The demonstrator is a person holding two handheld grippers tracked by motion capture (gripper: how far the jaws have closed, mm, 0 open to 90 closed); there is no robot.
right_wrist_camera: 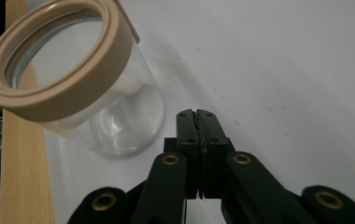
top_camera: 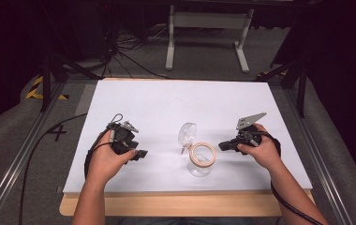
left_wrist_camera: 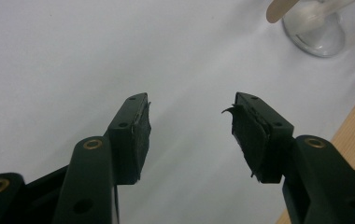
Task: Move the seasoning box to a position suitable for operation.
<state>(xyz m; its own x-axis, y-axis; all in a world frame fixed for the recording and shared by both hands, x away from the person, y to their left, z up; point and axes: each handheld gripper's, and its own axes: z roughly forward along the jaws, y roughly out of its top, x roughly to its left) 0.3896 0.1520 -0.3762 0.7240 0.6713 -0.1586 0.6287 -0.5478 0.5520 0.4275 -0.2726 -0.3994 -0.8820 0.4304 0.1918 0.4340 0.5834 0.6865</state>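
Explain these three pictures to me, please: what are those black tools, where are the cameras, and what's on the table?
A person sits at a white table with a hand-held gripper in each hand. One camera looks down from above; one rides on each tool, looking along its two black jaws. The left hand-held gripper is open and empty. The right hand-held gripper is shut on nothing. Between them stands an open glass jar with a beige rim seal; its clear lid is tipped up behind it.
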